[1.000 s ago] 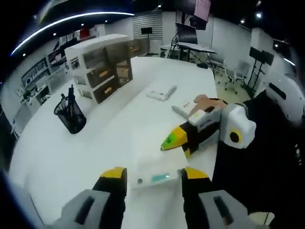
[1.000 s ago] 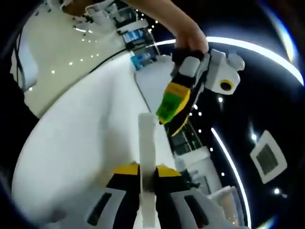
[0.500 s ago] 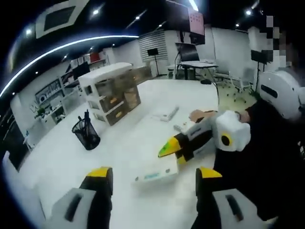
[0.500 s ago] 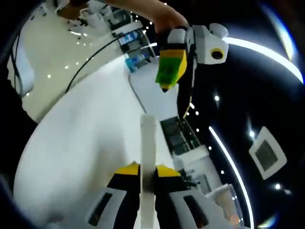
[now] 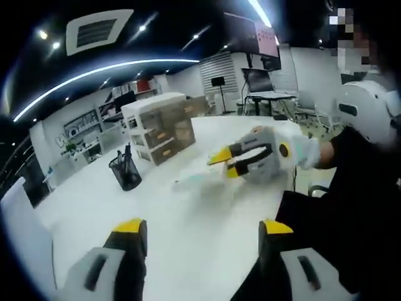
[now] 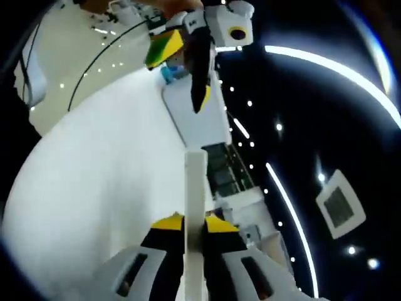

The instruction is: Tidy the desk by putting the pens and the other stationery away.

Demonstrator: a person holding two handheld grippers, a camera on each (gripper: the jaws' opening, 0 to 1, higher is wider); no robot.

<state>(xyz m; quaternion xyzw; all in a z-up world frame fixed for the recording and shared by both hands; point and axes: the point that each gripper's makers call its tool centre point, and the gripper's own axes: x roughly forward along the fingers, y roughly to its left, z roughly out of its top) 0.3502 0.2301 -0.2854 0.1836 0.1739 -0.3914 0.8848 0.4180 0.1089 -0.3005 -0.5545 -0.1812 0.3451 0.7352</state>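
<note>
My right gripper (image 6: 194, 221) is shut on a flat white case (image 6: 195, 182), seen edge-on and sticking straight out from between its jaws. In the left gripper view the right gripper (image 5: 224, 164) holds the blurred white case (image 5: 191, 182) in the air above the white table (image 5: 188, 244). My left gripper (image 5: 200, 229) stands wide open with nothing between its jaws, closer to me than the case. From the right gripper view the left gripper (image 6: 182, 74) hangs at the top over the table (image 6: 94, 175).
A black mesh pen holder (image 5: 128, 175) with pens stands on the table's left part. Behind it is a white unit of small drawers (image 5: 160, 128). A person in dark clothes (image 5: 351, 207) is at the right edge. Desks and chairs stand farther back.
The right gripper has lifted the white case off the table and carried it away from the left gripper. The left gripper has spread wider and drawn up and back.
</note>
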